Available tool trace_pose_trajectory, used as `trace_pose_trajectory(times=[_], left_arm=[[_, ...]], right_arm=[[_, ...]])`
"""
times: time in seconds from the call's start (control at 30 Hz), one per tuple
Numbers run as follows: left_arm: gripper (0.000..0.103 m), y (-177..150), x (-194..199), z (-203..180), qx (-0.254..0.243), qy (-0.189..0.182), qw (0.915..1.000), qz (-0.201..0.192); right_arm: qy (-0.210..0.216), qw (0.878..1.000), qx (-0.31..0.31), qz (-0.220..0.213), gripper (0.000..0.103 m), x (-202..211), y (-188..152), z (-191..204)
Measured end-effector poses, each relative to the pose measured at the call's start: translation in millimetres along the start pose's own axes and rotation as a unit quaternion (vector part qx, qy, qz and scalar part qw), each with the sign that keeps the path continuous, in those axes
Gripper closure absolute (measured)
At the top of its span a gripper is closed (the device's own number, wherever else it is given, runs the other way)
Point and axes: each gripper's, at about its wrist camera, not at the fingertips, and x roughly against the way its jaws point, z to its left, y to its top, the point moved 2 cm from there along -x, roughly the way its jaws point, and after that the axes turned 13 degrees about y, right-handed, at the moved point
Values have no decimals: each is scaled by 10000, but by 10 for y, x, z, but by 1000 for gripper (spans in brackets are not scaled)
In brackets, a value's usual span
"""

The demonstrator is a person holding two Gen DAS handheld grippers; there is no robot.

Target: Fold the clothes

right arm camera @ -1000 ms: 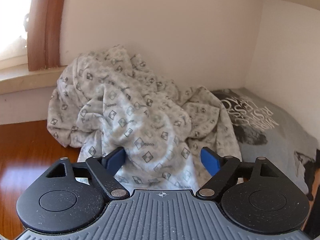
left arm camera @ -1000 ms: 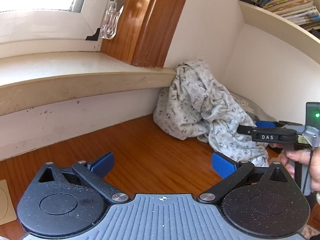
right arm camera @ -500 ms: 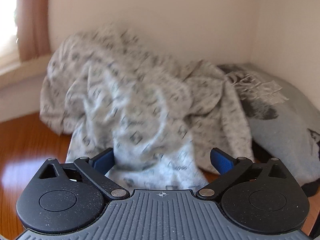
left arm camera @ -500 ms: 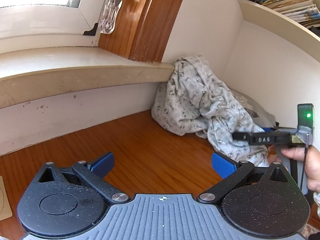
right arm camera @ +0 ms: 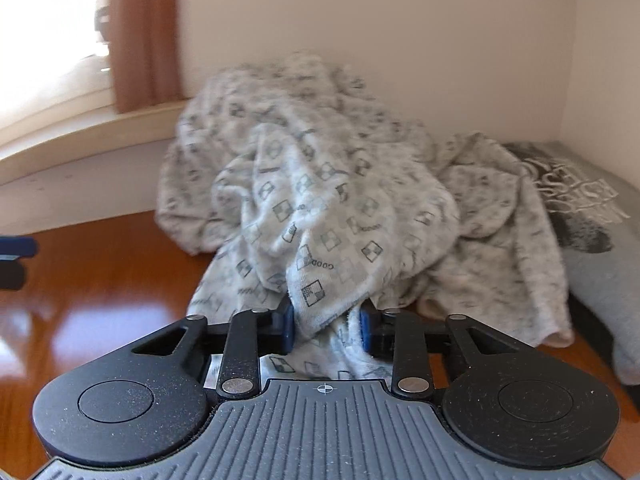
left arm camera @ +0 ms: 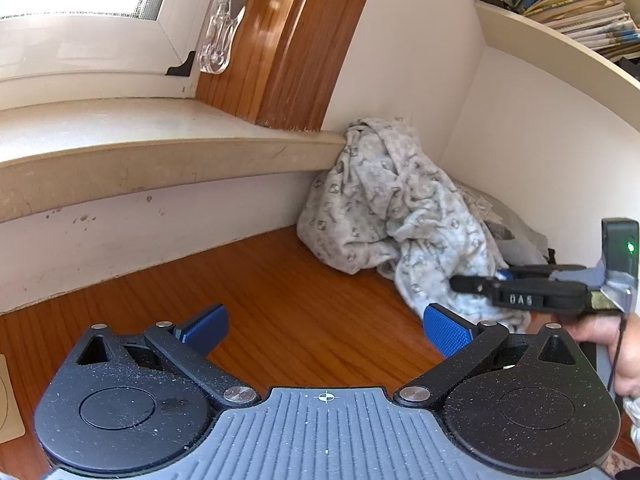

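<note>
A crumpled white garment with a grey square print (right arm camera: 320, 208) is piled in the corner of the wooden table (right arm camera: 100, 288). My right gripper (right arm camera: 326, 324) is at the pile's near edge. Its jaws are closing, and a fold of this cloth is bunched between the blue pads and pressed by them. In the left wrist view the same pile (left arm camera: 384, 208) lies at the back, with the right gripper (left arm camera: 464, 282) reaching into it from the right in a person's hand (left arm camera: 612, 340). My left gripper (left arm camera: 324, 322) hangs open over bare wood, holding nothing.
A grey printed T-shirt (right arm camera: 600, 248) lies right of the pile, partly under it. White walls close the corner behind. A stone window sill (left arm camera: 160, 152) runs along the left, and a shelf with books (left arm camera: 580, 12) hangs above on the right.
The right gripper's jaws went from wide open to pinched on a fold of the patterned cloth, after sinking towards the pile. The left gripper stayed open and still.
</note>
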Motion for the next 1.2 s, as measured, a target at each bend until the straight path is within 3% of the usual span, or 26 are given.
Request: trace_pose_trajectory(times=[0.23,0.4,0.47,0.57,0.7,0.8,0.97,1.1,1.2], left_arm=[[0,51,110,-14,48,-52,9999,-129],[0,87,194,-24,37,-123,9996,-257],[0,93,217,-23,44,-163,9995,-270],[0,86,217,-27,39,-215,9994,-251],[0,67,195,-43,-11,-318,9992,-226],[5,48,179,-74,-84,-502,9986,-175],[39,-1,129,-161,-195,-844,9962,71],[39,-62,157,-269,-272,-1024,9943,113],[26,-59,221,-396,-422,-889,9951,60]], right_arm=[[931,9955,166,-5,79,25,-127,489],[1794,9833,270,113,79,85,-217,971],[1880,9818,247,88,75,151,-261,1069],[1771,9842,67,-34,67,321,-313,1022],[1672,9852,-221,-315,46,630,-382,745],[1372,9872,-549,-595,43,803,-421,463],[483,9902,-1105,-697,43,856,-531,-60],[271,9843,-1593,-714,43,744,-718,-356],[242,9816,-1720,-793,42,661,-727,-453]])
